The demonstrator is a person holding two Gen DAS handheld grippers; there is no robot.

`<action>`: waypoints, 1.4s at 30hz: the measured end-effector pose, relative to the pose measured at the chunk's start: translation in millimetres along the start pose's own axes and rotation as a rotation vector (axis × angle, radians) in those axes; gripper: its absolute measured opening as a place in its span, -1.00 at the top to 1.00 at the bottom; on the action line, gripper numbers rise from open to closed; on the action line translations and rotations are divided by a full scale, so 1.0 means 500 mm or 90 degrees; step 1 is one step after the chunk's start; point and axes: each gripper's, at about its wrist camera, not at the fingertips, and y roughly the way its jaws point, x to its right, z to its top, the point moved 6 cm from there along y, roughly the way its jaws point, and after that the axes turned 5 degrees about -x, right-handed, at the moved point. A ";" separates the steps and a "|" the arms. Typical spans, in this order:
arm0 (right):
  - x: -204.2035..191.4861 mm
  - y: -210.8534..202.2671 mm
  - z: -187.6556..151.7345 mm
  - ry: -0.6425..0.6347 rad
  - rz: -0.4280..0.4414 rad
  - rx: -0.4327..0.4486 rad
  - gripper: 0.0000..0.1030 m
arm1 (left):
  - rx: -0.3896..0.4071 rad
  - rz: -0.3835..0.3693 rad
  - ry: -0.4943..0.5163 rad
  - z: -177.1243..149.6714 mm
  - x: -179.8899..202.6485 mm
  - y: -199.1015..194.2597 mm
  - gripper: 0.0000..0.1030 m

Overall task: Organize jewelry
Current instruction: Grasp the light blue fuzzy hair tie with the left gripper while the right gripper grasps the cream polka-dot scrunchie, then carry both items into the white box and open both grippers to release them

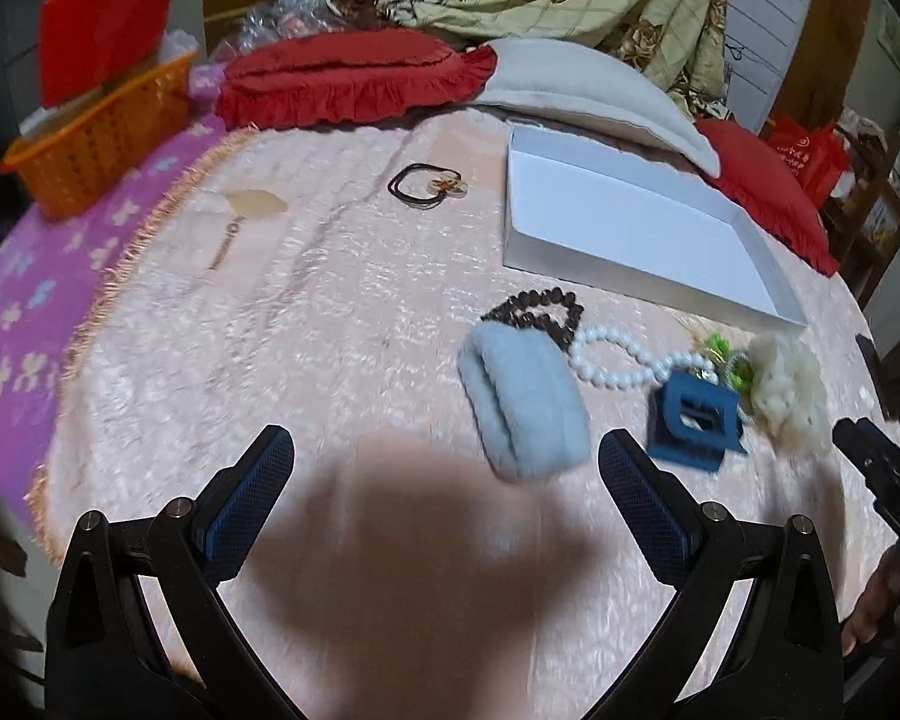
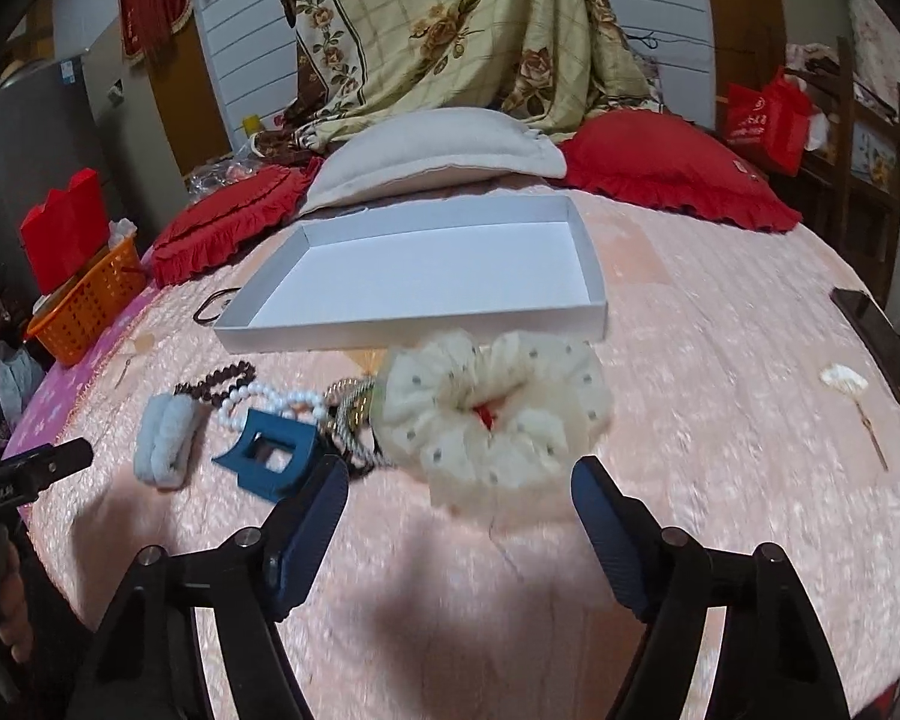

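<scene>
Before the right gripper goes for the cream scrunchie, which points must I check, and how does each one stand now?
1. Right gripper open: ok, jaws wide apart and empty.
2. Cream scrunchie lined up: ok, it lies just ahead, between the two fingers.
3. Scrunchie free of neighbours: not ok, gold and green trinkets touch its left edge and may be dragged along.
4. White box ready to receive: ok, open-topped, nothing inside, just behind the scrunchie.
5. Left gripper out of the way: ok, open, over by the light blue scrunchie.
6. Picture sharp enough for the grasp: not ok, motion blur.
</scene>
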 end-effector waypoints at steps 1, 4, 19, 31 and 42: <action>-0.002 0.007 0.005 -0.008 -0.001 -0.001 -0.43 | -0.006 0.001 -0.002 0.005 -0.001 0.009 -0.98; -0.010 0.036 0.019 -0.031 -0.010 -0.009 -0.43 | -0.027 -0.010 -0.010 0.017 -0.001 0.044 -0.93; -0.019 0.126 0.009 -0.041 -0.009 -0.067 0.36 | -0.060 -0.026 0.015 0.026 0.050 0.115 -0.25; -0.013 0.061 0.010 -0.013 0.046 -0.043 0.71 | -0.030 -0.055 0.039 0.020 0.071 0.016 0.59; -0.026 -0.033 0.066 -0.016 0.070 0.014 0.71 | 0.056 -0.116 0.072 0.078 0.097 -0.143 0.59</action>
